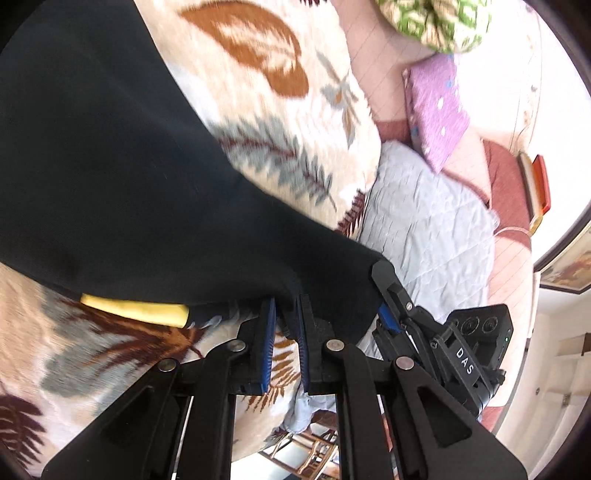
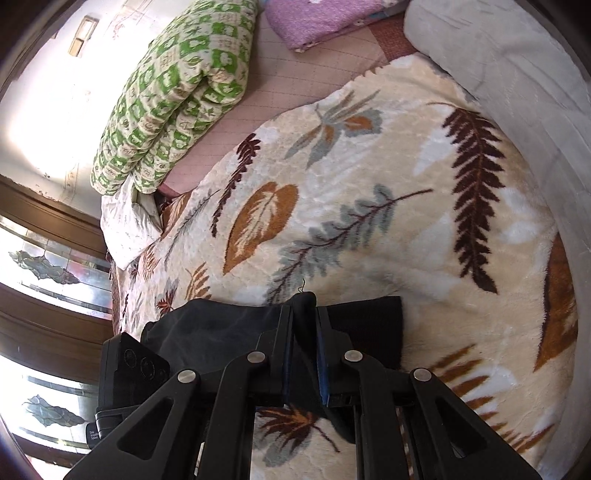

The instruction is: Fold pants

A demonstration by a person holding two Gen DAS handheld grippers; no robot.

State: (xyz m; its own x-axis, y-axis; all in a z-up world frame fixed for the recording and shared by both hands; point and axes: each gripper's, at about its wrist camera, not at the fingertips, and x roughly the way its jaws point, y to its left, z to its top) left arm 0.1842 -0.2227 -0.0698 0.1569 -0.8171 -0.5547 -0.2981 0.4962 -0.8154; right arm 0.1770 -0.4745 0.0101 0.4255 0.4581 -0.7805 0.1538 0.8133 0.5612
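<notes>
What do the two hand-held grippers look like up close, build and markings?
Both match: the left hand-held gripper and the right hand-held gripper are matte black plastic linkages with round silver pivot pins and blue ribbed pads on the fingers. The right one's black camera block, seen from the left wrist, carries white "DAS" lettering. No cables or sleeves show.

Both views sit just behind their own fingers, looking forward and down at a bed from close range. The left wrist view has black pants filling its upper left and the right gripper at lower right. The right wrist view faces a leaf blanket at centre. Both share that blanket, a green quilt and a purple cloth.
</notes>
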